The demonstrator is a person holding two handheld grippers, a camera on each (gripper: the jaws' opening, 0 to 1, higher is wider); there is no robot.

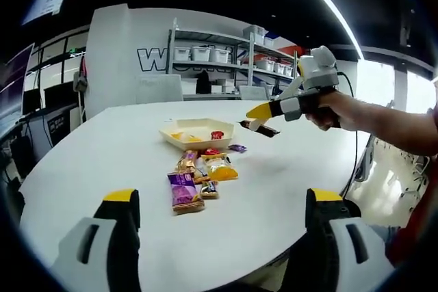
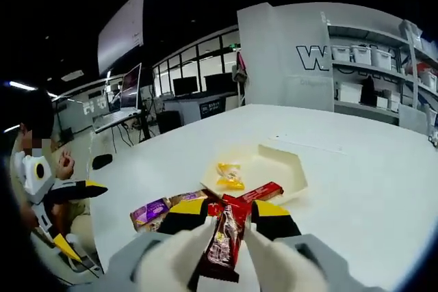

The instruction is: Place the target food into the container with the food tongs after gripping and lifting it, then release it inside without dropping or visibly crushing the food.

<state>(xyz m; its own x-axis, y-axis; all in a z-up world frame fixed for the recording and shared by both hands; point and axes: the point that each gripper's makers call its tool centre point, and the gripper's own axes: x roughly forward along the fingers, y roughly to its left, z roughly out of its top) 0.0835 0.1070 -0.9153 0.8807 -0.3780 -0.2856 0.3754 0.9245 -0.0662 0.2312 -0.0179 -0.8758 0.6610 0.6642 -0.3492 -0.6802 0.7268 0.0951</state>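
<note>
My right gripper (image 2: 229, 213) is shut on a dark red wrapped snack bar (image 2: 224, 241), which stands up between its jaws. In the left gripper view that gripper (image 1: 263, 111) hangs in a person's hand above the table, just right of the cream tray (image 1: 198, 143), with the bar (image 1: 261, 128) sticking out of its tips. The tray (image 2: 291, 169) holds a yellow candy (image 2: 229, 176) and a red packet (image 2: 263, 191). My left gripper (image 1: 222, 196) is open and low over the table's near side, with nothing between its fingers. It stays short of the snack pile.
A pile of loose snacks lies in front of the tray, with a purple pack (image 1: 183, 191) and a yellow pack (image 1: 220, 169). The round white table (image 1: 102, 148) has bare room all around. Shelves with bins (image 1: 205, 52) stand behind. A person (image 2: 34, 162) is beside the table.
</note>
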